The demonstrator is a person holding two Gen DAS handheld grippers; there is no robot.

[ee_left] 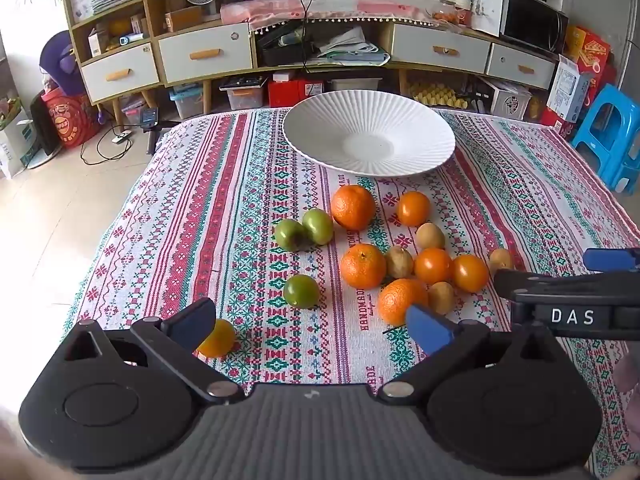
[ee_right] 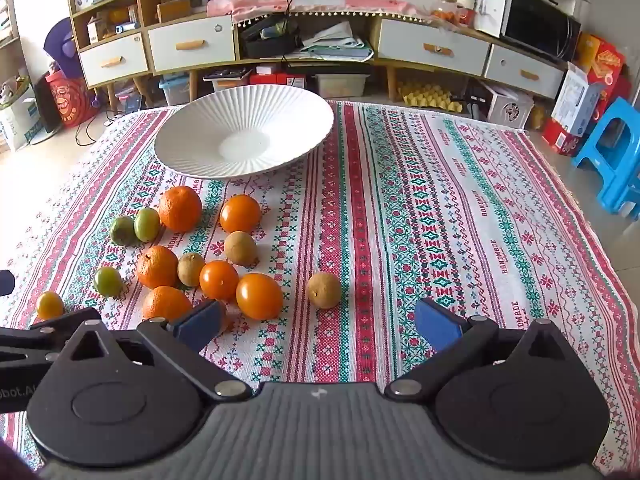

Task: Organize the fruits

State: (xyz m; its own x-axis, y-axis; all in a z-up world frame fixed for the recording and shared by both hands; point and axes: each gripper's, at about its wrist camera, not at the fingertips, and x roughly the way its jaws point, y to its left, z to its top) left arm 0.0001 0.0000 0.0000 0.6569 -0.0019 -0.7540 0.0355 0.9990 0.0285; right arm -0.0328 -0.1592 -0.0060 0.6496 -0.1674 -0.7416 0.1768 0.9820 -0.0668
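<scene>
An empty white ribbed bowl (ee_left: 370, 136) (ee_right: 244, 132) stands at the far side of the patterned tablecloth (ee_left: 240, 208) (ee_right: 420, 220). In front of it lie loose fruits: several oranges (ee_left: 353, 207) (ee_right: 180, 208), three green fruits (ee_left: 301, 291) (ee_right: 108, 281) and several brown kiwis (ee_left: 430, 236) (ee_right: 324, 290). A small orange (ee_left: 218, 340) (ee_right: 50, 305) sits just behind my left gripper's left finger. My left gripper (ee_left: 310, 326) hovers open near the front of the pile, nothing between its fingers. To its right, my right gripper (ee_right: 318, 324) is open and empty, close to a lone kiwi.
A long cabinet (ee_left: 320, 52) with drawers, a microwave (ee_left: 534, 20) and clutter lines the far wall. A blue plastic stool (ee_left: 612, 136) stands off the table's right side. Boxes and bins sit on the floor under the cabinet.
</scene>
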